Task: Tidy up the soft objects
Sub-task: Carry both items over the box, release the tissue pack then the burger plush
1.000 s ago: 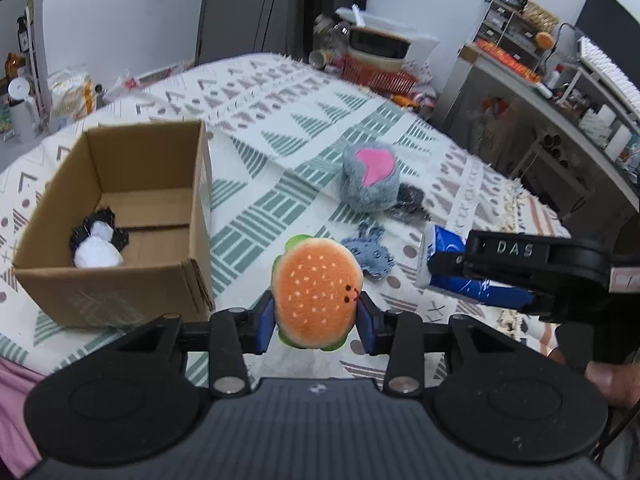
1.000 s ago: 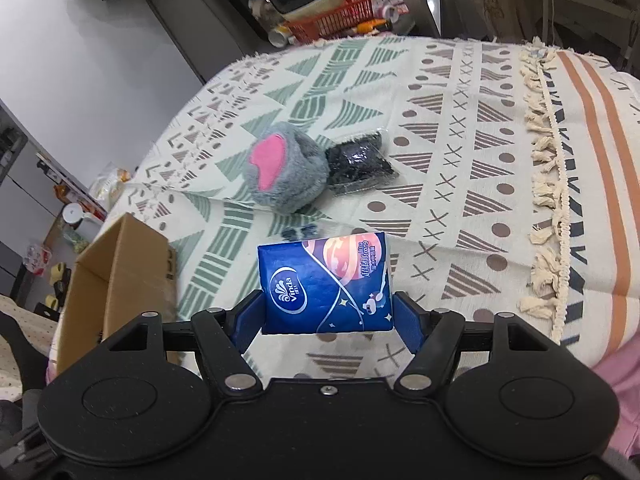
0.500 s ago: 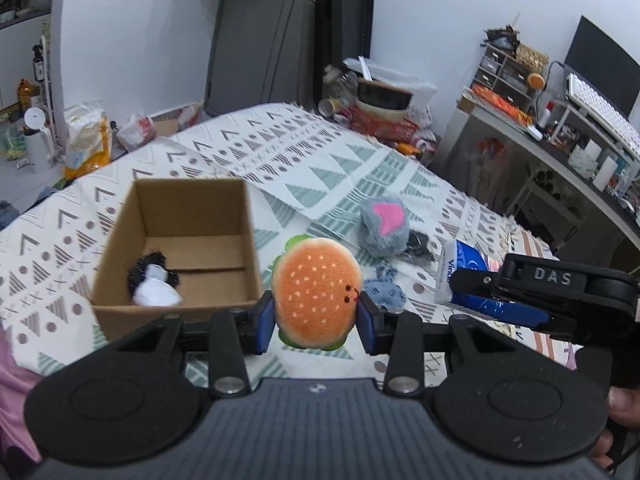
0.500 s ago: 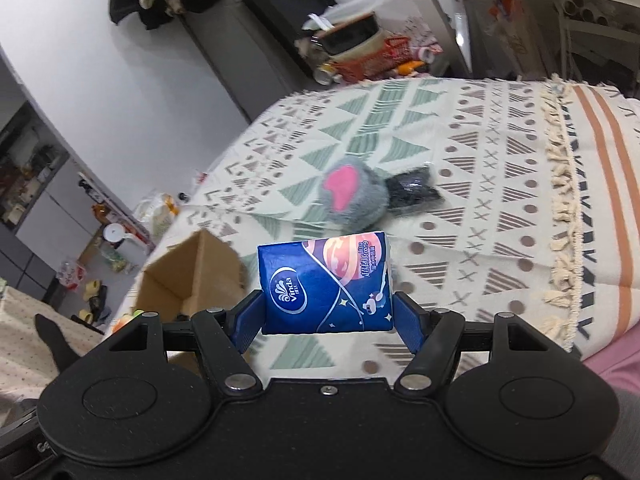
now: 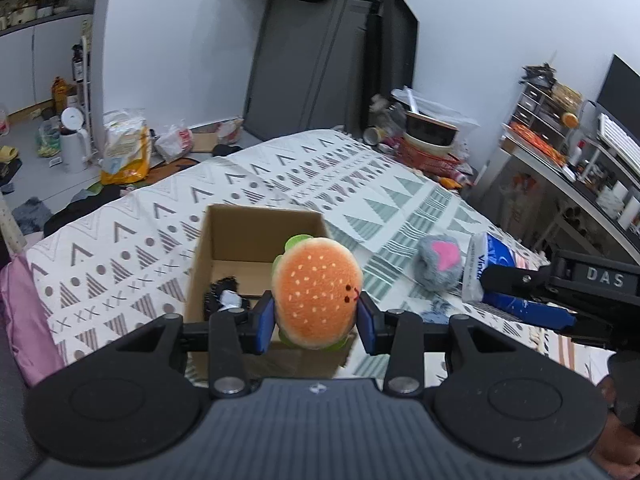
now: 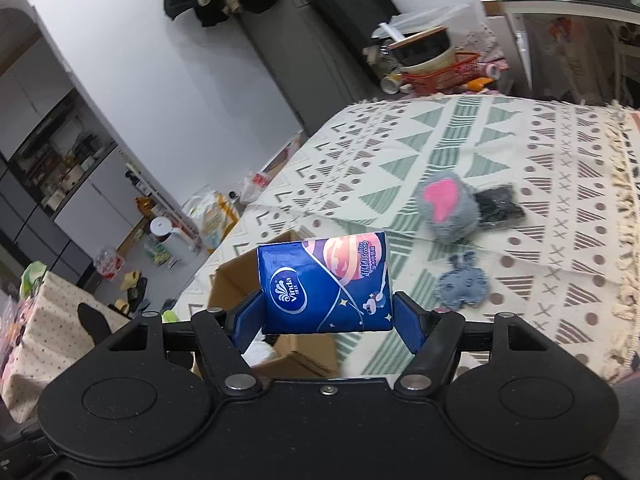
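My left gripper (image 5: 316,318) is shut on a plush hamburger (image 5: 318,290) and holds it above the near edge of an open cardboard box (image 5: 256,240). A black and white soft toy (image 5: 224,298) lies inside the box. My right gripper (image 6: 326,314) is shut on a blue tissue pack (image 6: 324,282), raised over the box (image 6: 236,280) corner; the same pack (image 5: 492,264) shows at the right of the left wrist view. A grey and pink plush (image 6: 446,208), a small blue-grey plush (image 6: 464,280) and a black pouch (image 6: 500,208) lie on the patterned blanket (image 6: 540,152).
The blanket covers a bed (image 5: 132,240) with a fringed edge (image 6: 624,240) to the right. A pink pillow (image 5: 20,312) lies at the left edge. Bags and bottles (image 5: 124,148) clutter the floor beyond, and a desk (image 5: 580,184) stands at the right.
Both grippers have risen and swung left toward the box, keeping their loads. The hamburger now hangs over the box instead of to its right.
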Motion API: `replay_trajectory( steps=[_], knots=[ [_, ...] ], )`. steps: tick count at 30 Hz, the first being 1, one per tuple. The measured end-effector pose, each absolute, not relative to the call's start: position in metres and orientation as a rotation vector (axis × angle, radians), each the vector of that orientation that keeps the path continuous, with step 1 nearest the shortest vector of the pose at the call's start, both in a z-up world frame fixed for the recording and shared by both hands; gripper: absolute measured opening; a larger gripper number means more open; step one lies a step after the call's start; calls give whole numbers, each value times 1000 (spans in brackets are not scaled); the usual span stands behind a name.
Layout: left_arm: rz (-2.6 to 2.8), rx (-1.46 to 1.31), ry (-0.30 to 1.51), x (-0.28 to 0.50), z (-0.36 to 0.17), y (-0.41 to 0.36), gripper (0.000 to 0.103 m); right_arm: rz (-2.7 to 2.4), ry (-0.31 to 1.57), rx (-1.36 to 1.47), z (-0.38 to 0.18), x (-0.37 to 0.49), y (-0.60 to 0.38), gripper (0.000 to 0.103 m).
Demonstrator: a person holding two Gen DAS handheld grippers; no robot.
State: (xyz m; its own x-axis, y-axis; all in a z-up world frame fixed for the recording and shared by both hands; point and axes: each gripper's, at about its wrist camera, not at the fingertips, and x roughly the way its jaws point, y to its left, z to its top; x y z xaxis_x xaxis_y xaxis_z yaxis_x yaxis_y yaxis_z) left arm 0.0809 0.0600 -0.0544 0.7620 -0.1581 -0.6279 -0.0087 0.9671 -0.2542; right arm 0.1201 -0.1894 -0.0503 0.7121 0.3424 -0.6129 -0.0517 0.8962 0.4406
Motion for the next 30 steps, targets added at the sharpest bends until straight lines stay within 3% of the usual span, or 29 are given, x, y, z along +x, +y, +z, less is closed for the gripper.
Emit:
replay_trajectory(
  steps=[14,30],
  knots=[
    [-37,-311,706,113,-66,100,41,301,796,365,-52,150,-138,67],
    [5,-390,743,138,-96,135,41,354,944,293,-102,180,-85,71]
  ],
)
